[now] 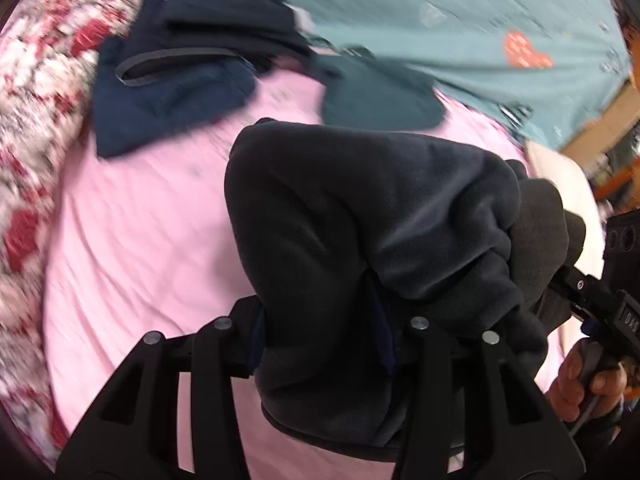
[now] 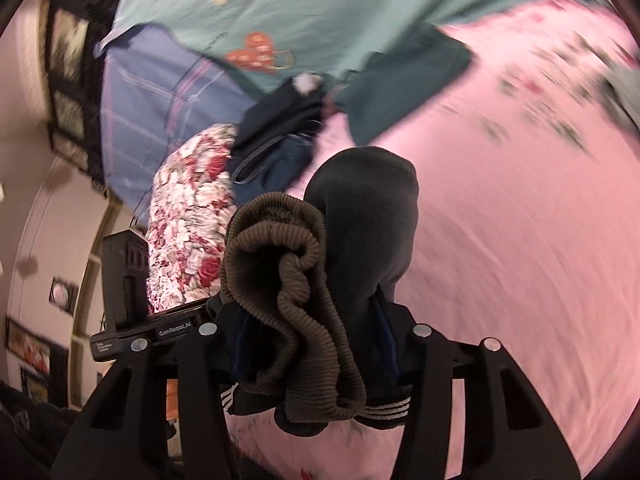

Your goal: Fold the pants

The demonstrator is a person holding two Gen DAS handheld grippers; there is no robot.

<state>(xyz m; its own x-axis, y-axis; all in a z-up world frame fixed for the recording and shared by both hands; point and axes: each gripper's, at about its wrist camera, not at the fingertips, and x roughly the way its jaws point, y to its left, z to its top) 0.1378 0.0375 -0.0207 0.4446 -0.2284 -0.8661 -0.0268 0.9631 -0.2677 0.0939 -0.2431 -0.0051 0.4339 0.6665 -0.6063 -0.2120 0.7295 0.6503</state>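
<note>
1. The left gripper [image 1: 320,344] is clamped on a bunched fold of the dark grey fleece pants [image 1: 360,220]. The blue pads are pressed into the cloth from both sides, and the cloth spills forward over the jaws.
2. The right gripper [image 2: 308,340] is clamped on another part of the same garment. A ribbed brown knit band [image 2: 296,280], judged to be the waistband or a cuff, is gathered between its pads, with dark fleece and a white-striped edge [image 2: 392,406] beside it.
3. In the left wrist view, the right gripper [image 1: 588,300] is seen at the right edge, carried by a hand [image 1: 584,384]; the fabric runs across between the two tools.
4. The pants are therefore held off the pink bedsheet [image 1: 140,240] by both grippers, hanging in a slack bundle above it.
5. Handling judgement: the fleece is judged to be soft, light and limp. No shape will be kept unsupported, so sagging and bunching are to be expected between the grip points.
6. The fleece surface is judged to be low in slip; a firm pinch should be retained. Nothing fragile is involved.
7. Recommended hold: the ribbed band is thicker and firmer, and is preferred. Opposite corners of the band should be taken so that the legs hang straight.
8. Further out, a navy garment [image 1: 172,92] and a floral pillow [image 1: 44,120] lie on the bed, with a teal quilt [image 1: 460,20] behind.
</note>
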